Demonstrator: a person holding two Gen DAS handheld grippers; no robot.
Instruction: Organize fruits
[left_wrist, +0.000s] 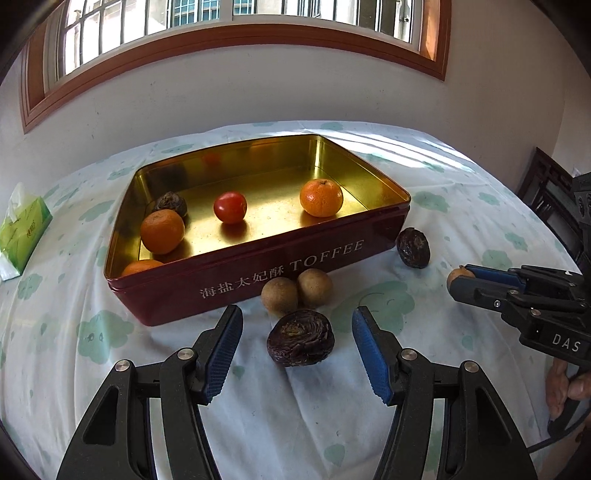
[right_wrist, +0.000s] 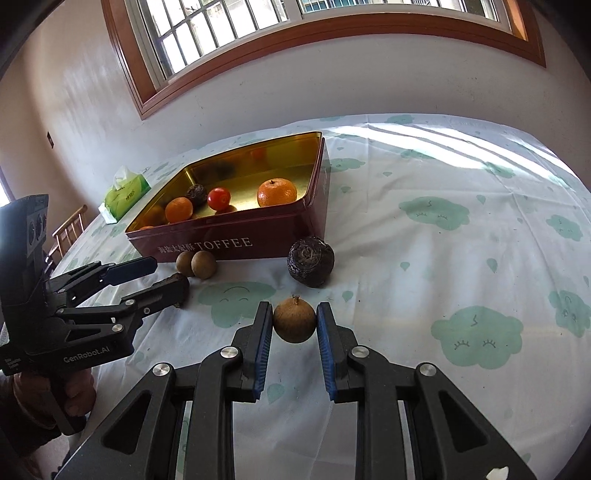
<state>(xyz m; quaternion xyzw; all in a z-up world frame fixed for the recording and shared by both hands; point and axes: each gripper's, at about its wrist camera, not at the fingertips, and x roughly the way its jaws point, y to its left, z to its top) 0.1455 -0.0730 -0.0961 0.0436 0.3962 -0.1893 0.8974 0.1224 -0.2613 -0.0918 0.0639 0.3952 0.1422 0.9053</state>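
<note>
The right tool (right_wrist: 294, 320) brackets a small brown longan (right_wrist: 294, 320) on the cloth-covered worktop (right_wrist: 461, 258), its blue pads (right_wrist: 325, 339) standing just beside the fruit's flanks; from these views one cannot tell whether they already press it or sit a hair apart, nor whether the fruit has left the cloth. The left tool (left_wrist: 297, 334) hangs with its fingers spread wide, a dark wrinkled fruit (left_wrist: 300, 342) lying on the cloth directly ahead of it, between the fingertips and untouched. Beyond that fruit, straight on from the left tool, two more longans (left_wrist: 297, 290) sit touching each other against the front wall of the red toffee tin (left_wrist: 280, 269), and a second dark fruit (left_wrist: 413, 246) rests near the tin's right corner. The tin lies forward and to the left of the right tool, well apart from it; inside are oranges (left_wrist: 321, 197), a tomato (left_wrist: 230, 206) and another dark fruit (left_wrist: 170, 203). The likely next move is a carry forward and leftward over the tin's rim, should the right tool's hold prove firm. A green tissue pack (left_wrist: 24, 229) lies beyond the tin's far left side.
</note>
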